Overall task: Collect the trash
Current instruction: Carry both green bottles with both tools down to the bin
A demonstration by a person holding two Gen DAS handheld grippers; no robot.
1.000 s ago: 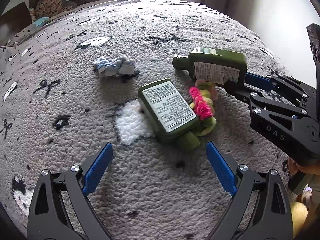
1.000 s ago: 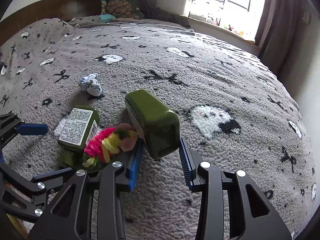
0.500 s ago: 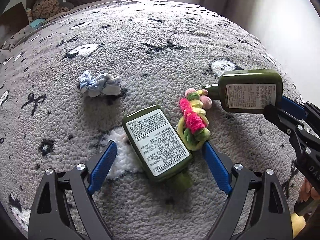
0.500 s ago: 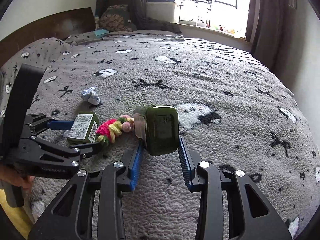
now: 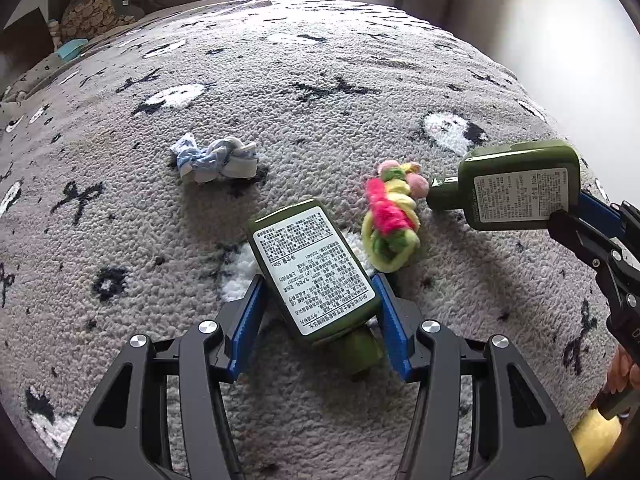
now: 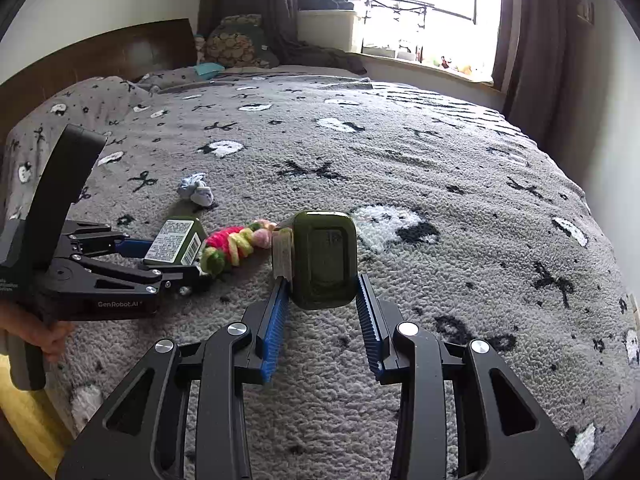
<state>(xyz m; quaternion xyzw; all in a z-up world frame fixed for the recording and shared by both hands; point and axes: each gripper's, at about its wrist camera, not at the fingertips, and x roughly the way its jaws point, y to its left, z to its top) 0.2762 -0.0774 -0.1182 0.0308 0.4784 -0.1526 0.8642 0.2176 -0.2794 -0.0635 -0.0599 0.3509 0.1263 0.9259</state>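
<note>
Two green bottles occupy the grippers near the bed's foot edge, with broad bare blanket beyond. Tilted steeply downward, the left gripper has just been closing around the lying bottle, pads beside its sides. Clenched on the raised bottle, the right gripper angles down beside a yarn toy.

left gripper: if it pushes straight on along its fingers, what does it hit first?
The left gripper, its jaws just closing in, already straddles the lying green bottle; going on, it likely meets that bottle, then the grey blanket.
</note>
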